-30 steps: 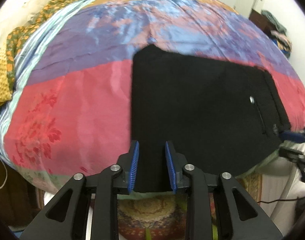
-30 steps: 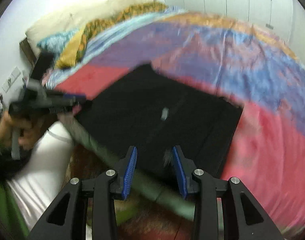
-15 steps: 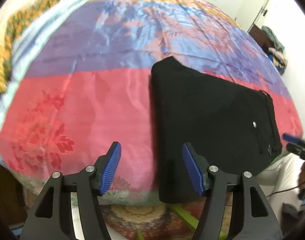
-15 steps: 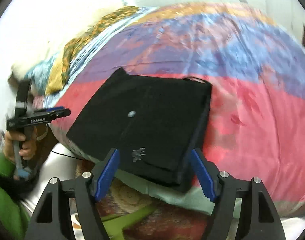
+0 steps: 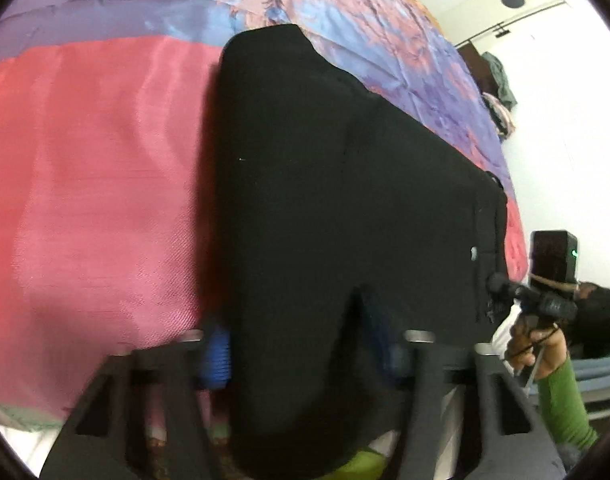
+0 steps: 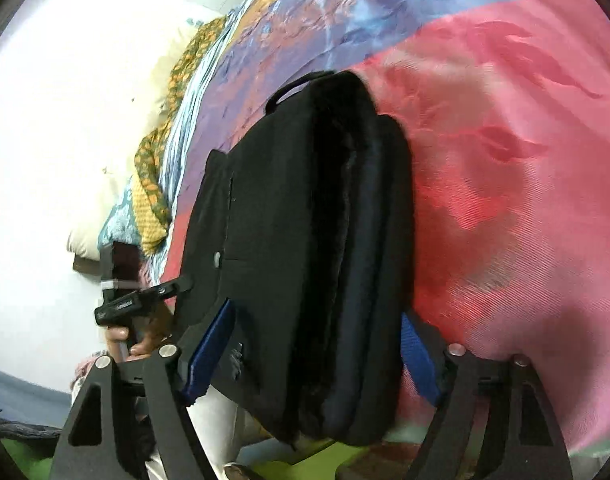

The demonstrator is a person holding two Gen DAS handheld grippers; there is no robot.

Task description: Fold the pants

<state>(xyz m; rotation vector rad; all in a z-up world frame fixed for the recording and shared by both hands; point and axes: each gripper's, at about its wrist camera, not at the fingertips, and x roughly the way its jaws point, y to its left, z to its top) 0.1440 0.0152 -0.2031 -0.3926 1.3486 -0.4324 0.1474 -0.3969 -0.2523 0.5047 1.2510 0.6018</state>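
1. left gripper [image 5: 301, 356]: jaws straddle the near left edge of the folded black pants [image 5: 337, 200], closing; blue pad [image 5: 217, 356] shows on the left of the fabric, the other pad is hidden or blurred behind it, so can't tell whether the pads are pressing yet
2. right gripper [image 6: 313, 354]: jaws straddle the thick stacked edge at the pants' right end, closing; both blue pads [image 6: 209, 352] sit just off the cloth with small gaps, so not clamped
3. vs half a second ago: both grippers were wider apart and back from the bundle, with the left straddling only its edge; now both are right up on it and the pants fill most of each view
4. pants location: near edge of the bed, on the pink band of the bedspread [image 5: 85, 200], front edge hanging over the side
5. orientation: flat rectangular bundle, long axis along the bed's near edge; waistband end with the button [image 5: 473, 252] towards the right gripper, fold layers visible edge-on in the right wrist view
6. each view shows the other hand [image 5: 541, 344] gripping its handle beside the pants; green sleeve [image 5: 565, 404] on the right arm
7. further back: purple and blue bands of the spread, pillows [image 6: 153, 184] by the wall
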